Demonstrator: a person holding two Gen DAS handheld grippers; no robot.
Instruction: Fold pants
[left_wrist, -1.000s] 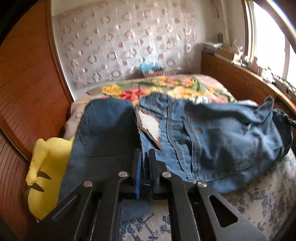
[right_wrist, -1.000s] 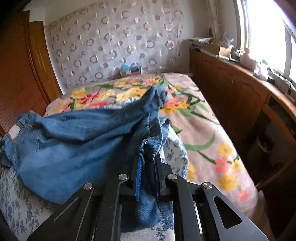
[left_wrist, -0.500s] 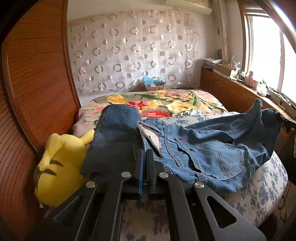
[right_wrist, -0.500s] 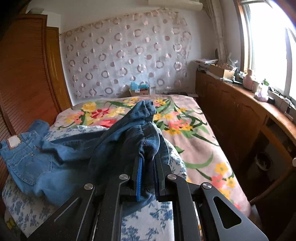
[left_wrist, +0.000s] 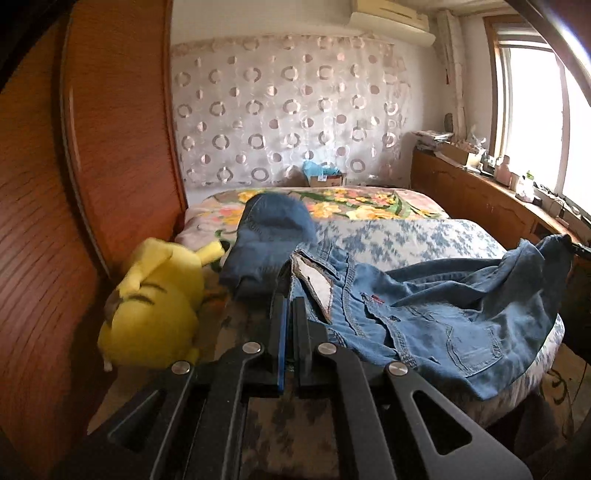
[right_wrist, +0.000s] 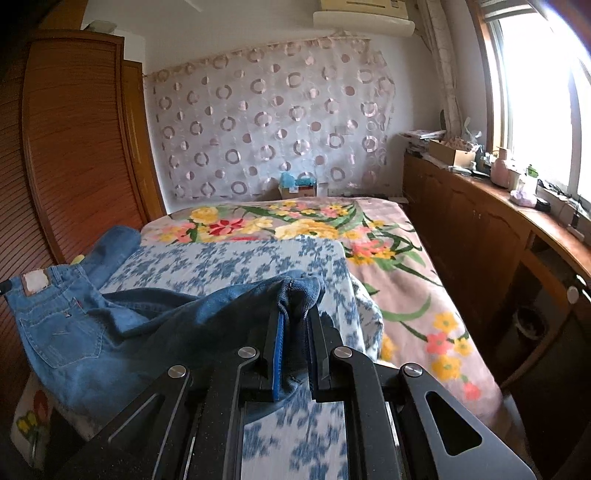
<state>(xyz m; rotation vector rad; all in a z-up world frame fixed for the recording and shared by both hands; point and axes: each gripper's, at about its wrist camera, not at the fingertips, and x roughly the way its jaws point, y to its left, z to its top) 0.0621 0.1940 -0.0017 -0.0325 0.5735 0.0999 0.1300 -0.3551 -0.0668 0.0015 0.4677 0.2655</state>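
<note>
**Jeans held at both ends above the bed**

At the far left, a wooden wardrobe (left_wrist: 74, 184) is standing beside the bed, and a yellow plush toy (left_wrist: 155, 306) is lying at its foot, near the left edge of the bed. Just to the right of the toy, the left gripper (left_wrist: 290, 310) is pinching the waistband end of the jeans (left_wrist: 443, 325); its two black fingers are pressed almost together, with only the thin denim edge between them. A dark blue fold of the same jeans is rising behind the fingers, and the pale waist patch is showing just to the right of them.

From there the jeans are stretching to the right across the blue-and-white floral cover (left_wrist: 406, 236), with the pockets facing up. The cloth is hanging a little loose in the middle and partly resting on the cover. Behind it, the flowered quilt (right_wrist: 388, 258) is covering the rest of the bed, up to the curtain with rings (right_wrist: 266, 122) on the back wall.

Further right, the right gripper (right_wrist: 295, 325) is clamping the leg end of the jeans; a thick bunch of hem cloth is sitting between its pads, so the fingers are standing slightly apart. At the far right, a wooden cabinet (right_wrist: 461, 221) with small items on top is running under the bright window (right_wrist: 535, 92).
</note>
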